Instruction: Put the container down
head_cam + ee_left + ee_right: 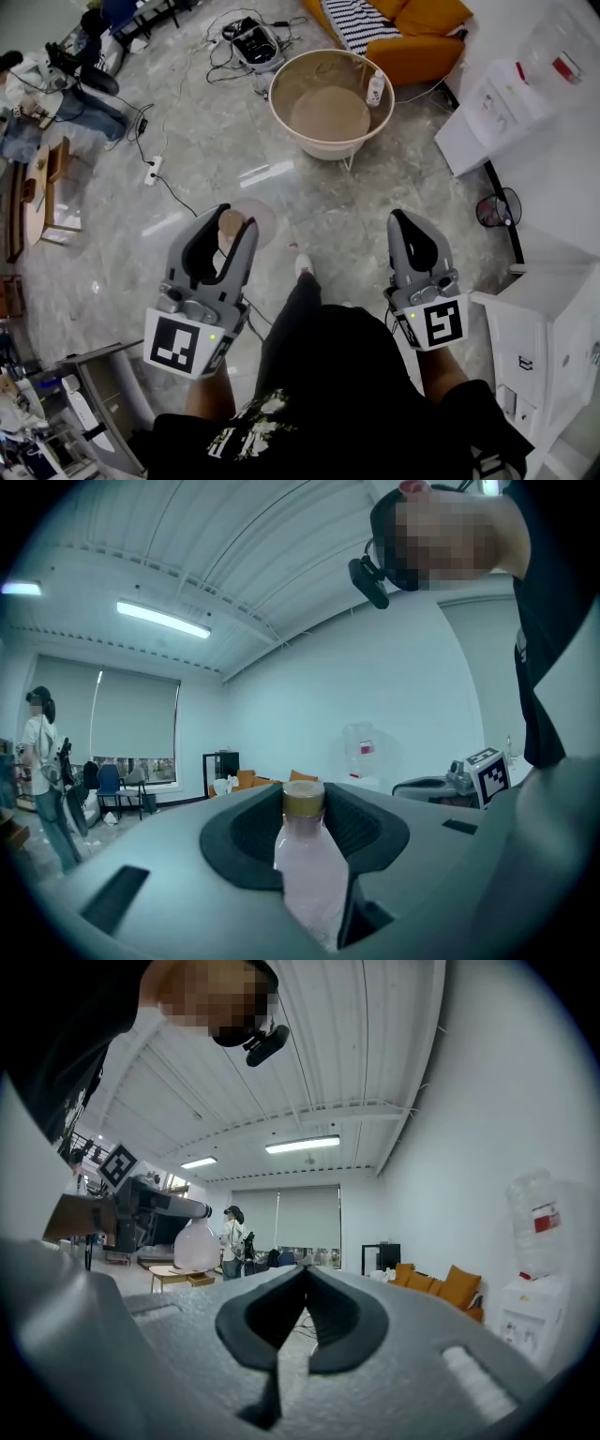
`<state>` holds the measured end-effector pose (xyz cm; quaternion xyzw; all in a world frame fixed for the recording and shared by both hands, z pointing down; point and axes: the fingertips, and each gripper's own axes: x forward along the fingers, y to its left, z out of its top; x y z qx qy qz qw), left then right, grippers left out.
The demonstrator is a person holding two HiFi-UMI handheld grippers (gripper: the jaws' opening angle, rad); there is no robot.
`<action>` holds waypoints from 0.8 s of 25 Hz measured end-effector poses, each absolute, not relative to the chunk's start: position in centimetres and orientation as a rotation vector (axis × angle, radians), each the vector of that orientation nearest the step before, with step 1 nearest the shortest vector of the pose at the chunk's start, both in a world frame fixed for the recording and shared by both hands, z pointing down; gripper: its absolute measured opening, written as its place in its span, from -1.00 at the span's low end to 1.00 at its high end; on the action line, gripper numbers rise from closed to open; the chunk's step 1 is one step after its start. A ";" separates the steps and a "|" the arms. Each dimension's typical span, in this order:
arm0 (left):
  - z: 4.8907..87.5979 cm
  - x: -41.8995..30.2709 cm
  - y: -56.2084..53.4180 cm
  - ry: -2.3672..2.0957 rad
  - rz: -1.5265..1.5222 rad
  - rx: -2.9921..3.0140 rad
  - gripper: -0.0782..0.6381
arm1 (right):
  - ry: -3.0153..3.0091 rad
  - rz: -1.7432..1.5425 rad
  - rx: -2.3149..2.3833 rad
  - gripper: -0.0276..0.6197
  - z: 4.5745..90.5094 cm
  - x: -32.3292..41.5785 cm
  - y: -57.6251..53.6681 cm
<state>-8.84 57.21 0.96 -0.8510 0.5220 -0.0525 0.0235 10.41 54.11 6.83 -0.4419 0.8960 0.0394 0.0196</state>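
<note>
The container is a pale pink bottle [310, 874] with a tan cap, standing upright between the jaws of my left gripper [305, 808], which is shut on it. From above, its cap and round body [246, 223] show at the tip of the left gripper [225, 228], held over the marble floor. My right gripper [403, 220] is level beside it, to the right of the person's body. Its jaws [305, 1274] are shut tip to tip with nothing between them. The right gripper view also shows the bottle [197, 1246] at its left.
A round beige tub [281, 112] on thin legs stands ahead with a small bottle [376, 89] in it. An orange sofa [422, 37] lies beyond it. White cabinets [553, 328] line the right. Cables [155, 169] trail across the floor, and a person [56, 89] and a low wooden table [47, 187] are at the left.
</note>
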 end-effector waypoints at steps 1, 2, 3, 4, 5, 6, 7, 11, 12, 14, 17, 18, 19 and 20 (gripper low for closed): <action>1.0 -9.1 56.6 1.616 -0.169 -2.652 -0.37 | 2.786 0.115 -1.387 -0.93 7.0 10.0 53.7; 1.1 -9.4 56.2 1.620 -0.180 -2.672 -0.37 | 2.795 0.104 -1.407 -0.93 7.2 9.6 53.3; 1.1 -9.9 55.8 1.617 -0.188 -2.685 -0.37 | 2.802 0.094 -1.422 -0.93 7.3 9.1 53.0; 1.1 -10.4 55.3 1.603 -0.188 -2.686 -0.37 | 2.805 0.090 -1.432 -0.93 7.4 8.5 52.6; 1.1 -10.9 54.7 1.584 -0.181 -2.683 -0.37 | 2.805 0.093 -1.436 -0.93 7.4 7.9 52.2; 1.0 -11.4 54.1 1.567 -0.174 -2.681 -0.37 | 2.802 0.099 -1.436 -0.93 7.3 7.3 51.7; 0.9 -11.9 53.4 1.556 -0.168 -2.681 -0.37 | 2.796 0.110 -1.431 -0.93 7.1 6.7 51.2; 1.1 -13.7 51.1 1.545 -0.188 -2.718 -0.37 | 2.782 0.121 -1.444 -0.93 7.0 4.5 49.2; 1.2 -14.2 50.6 1.534 -0.196 -2.723 -0.37 | 2.780 0.123 -1.451 -0.93 7.1 3.8 48.8; 1.6 -15.3 49.8 1.525 -0.204 -2.731 -0.37 | 2.774 0.137 -1.454 -0.93 7.1 2.4 48.2; 2.0 -17.2 48.9 1.516 -0.198 -2.744 -0.37 | 2.767 0.159 -1.453 -0.93 7.1 0.1 47.5; 2.1 -17.9 48.7 1.508 -0.196 -2.746 -0.37 | 2.766 0.164 -1.457 -0.93 7.2 -0.5 47.3; 2.1 -18.5 48.5 1.501 -0.196 -2.746 -0.37 | 2.761 0.172 -1.462 -0.93 7.2 -1.2 47.2; 2.2 -19.1 48.4 1.495 -0.198 -2.745 -0.37 | 2.753 0.185 -1.468 -0.93 7.1 -1.7 47.1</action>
